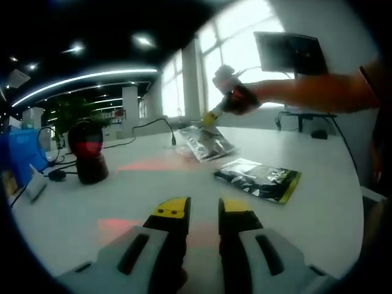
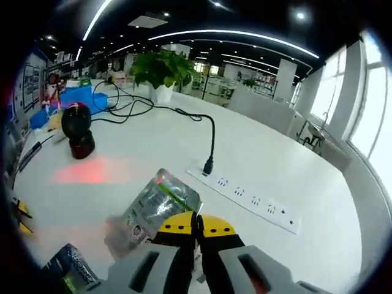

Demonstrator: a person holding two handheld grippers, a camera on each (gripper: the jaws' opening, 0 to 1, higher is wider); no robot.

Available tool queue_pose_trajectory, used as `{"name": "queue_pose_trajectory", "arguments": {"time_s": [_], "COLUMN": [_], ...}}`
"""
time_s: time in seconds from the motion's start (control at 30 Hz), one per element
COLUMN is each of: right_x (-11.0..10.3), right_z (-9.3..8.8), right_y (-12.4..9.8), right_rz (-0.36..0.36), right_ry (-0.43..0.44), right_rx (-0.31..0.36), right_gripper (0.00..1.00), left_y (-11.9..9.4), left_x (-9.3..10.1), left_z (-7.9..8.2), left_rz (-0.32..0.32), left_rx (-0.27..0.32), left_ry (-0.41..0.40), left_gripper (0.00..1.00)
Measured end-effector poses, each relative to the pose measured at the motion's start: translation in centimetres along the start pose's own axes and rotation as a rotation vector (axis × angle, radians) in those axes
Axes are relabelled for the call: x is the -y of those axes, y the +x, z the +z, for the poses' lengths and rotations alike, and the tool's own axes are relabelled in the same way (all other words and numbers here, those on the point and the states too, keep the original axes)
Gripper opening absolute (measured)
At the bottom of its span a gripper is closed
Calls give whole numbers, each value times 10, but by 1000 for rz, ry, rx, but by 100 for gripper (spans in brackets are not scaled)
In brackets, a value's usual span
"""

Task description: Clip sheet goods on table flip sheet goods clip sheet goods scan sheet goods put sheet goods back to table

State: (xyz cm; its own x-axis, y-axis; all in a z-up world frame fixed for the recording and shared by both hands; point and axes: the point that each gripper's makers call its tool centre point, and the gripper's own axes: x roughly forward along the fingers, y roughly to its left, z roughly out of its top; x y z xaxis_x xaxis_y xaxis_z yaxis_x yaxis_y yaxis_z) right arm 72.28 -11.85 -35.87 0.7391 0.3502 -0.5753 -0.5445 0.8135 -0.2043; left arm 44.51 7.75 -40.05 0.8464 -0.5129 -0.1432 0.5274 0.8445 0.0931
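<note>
Left gripper view: the left gripper (image 1: 204,209) rises from the bottom centre, its yellow-tipped jaws parted with bare white table (image 1: 92,202) showing between them, grasping nothing. In the middle of the frame the silver sheet packet (image 1: 207,142) lies tilted on the table, one corner lifted by the right gripper (image 1: 210,119), which reaches in from the upper right in a person's hand (image 1: 242,98). Just right of centre a black packet with a yellow edge (image 1: 259,179) lies flat, a little apart from the silver one. At the left stands a black barcode scanner (image 1: 87,150) (its window glows red), with red light on the table before it.

Right gripper view: at the bottom centre the jaws are clenched on the edge of the silver sheet packet (image 2: 154,207), which slopes to the left. A white power strip (image 2: 248,196) lies right of centre with a black cable plugged in. The scanner (image 2: 76,130) stands at the left, a potted plant (image 2: 162,72) at the upper centre.
</note>
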Motion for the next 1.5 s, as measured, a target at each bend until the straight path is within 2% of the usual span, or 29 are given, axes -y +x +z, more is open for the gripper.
{"name": "queue_pose_trajectory", "arguments": {"time_s": [0.33,0.4,0.7,1.03,1.2,1.33,1.43,1.5], "right_x": [11,13,14,15,22,30,42,46], "right_z": [-17,-20,-30,-31,-32,-31,-29,-27], "right_y": [25,28,35,47,45,38,31,24], "right_rz": [-26,-33,-50,-78,-99,-123,-150,-148], "right_ry": [42,0,-42,-182,-145,-110,-59,11], "right_rx": [-34,-36,-39,-19,-1,22,46,79], "right_gripper": [0,0,1,3,7,21,23,22], "left_y": [-1,-1,0,0,-2,-1,-2,-2], "left_x": [1,2,1,4,4,5,5,6], "left_z": [-1,0,0,1,4,4,4,5], "left_rz": [-2,-9,-9,-17,-27,-31,-34,-37], "left_rx": [-2,2,4,6,25,22,23,26], "left_ry": [4,-1,0,2,-18,-12,-8,-5], "left_gripper": [11,11,11,11,11,11,11,11]}}
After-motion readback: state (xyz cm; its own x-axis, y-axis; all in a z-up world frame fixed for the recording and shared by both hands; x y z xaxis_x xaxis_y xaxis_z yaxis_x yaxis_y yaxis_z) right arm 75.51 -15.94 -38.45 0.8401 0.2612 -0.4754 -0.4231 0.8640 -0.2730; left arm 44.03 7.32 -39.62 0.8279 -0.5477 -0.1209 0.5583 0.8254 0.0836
